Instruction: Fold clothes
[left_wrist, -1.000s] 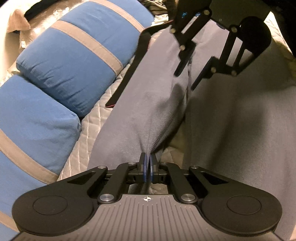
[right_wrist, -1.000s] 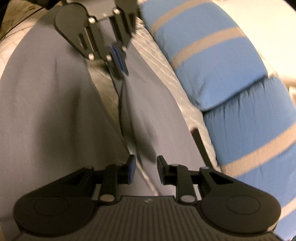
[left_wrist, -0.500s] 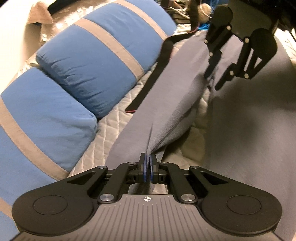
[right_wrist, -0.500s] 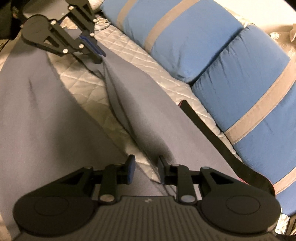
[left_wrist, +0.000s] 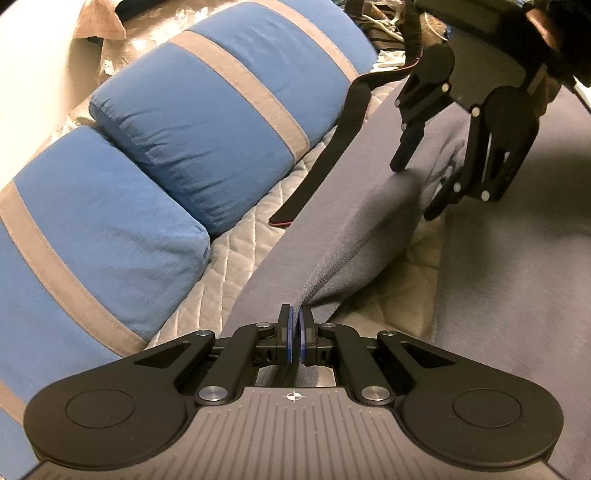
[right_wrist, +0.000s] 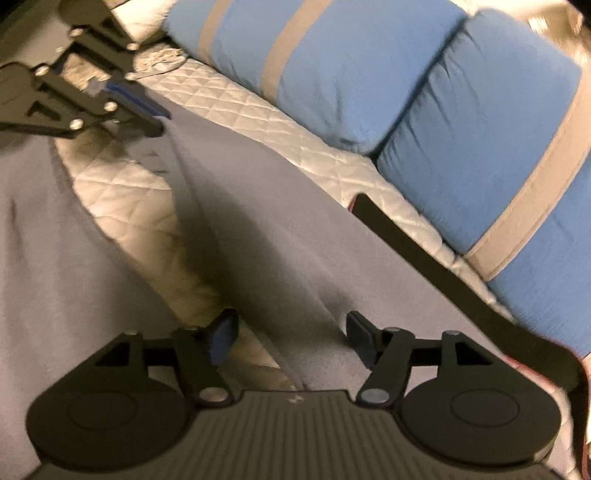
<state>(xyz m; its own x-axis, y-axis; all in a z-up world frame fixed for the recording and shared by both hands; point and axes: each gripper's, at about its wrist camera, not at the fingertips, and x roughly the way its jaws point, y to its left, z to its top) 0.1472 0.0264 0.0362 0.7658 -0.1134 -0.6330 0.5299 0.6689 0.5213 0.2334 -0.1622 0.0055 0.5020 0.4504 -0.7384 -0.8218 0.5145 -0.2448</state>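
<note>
Two grippers work one grey fleece garment (left_wrist: 369, 236) spread on a quilted bed (left_wrist: 236, 258). Left gripper (left_wrist: 295, 334) stays clamped on the zipper edge, lifting a ridge. Right gripper (right_wrist: 291, 332), earlier narrower, is opening its jaws wide over the cloth, pads clear of it, tilted downward. Blue pillows (left_wrist: 229, 122) with grey bands and a black strap (left_wrist: 332, 155) lie alongside.

No readable text, label, brand or number shows in either view.
</note>
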